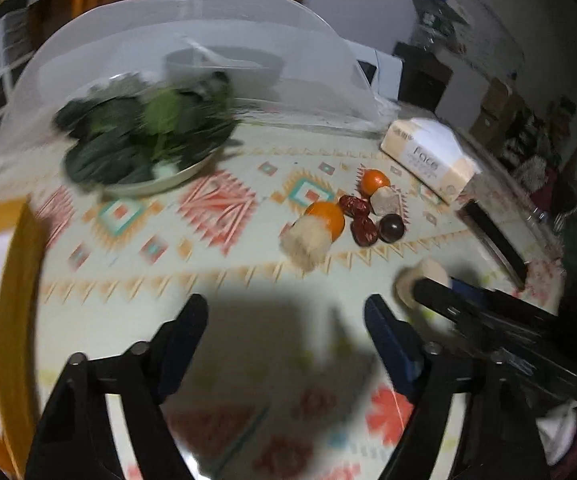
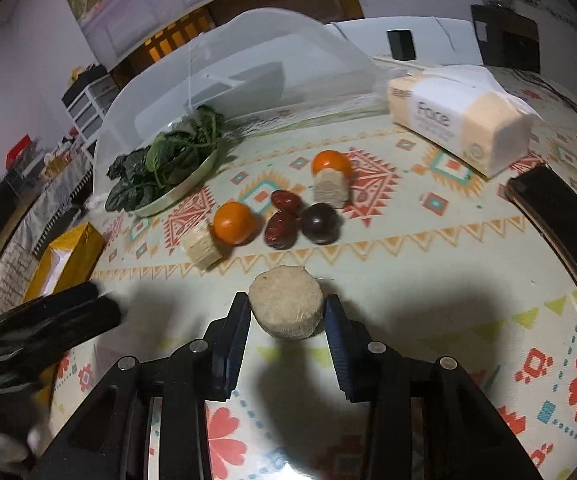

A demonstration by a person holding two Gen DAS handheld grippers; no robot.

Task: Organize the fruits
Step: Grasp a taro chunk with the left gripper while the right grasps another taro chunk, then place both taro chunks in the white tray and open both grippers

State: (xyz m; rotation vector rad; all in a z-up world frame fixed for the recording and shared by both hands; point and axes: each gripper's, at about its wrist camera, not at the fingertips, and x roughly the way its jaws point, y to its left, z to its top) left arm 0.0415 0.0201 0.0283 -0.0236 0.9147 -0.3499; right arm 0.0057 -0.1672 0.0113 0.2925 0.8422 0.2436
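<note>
Cane stub, a pale round chunk, sits clamped between the right claw's pads, at the table surface. Just ahead of that claw lie the other fruits: two oranges, two red dates, a dark plum and two more cane pieces. Off to its left, the left claw hangs wide and empty, with a yellow box beyond it. Judging by this, picking is in hand; next comes lifting and carrying, probably to that box.
</note>
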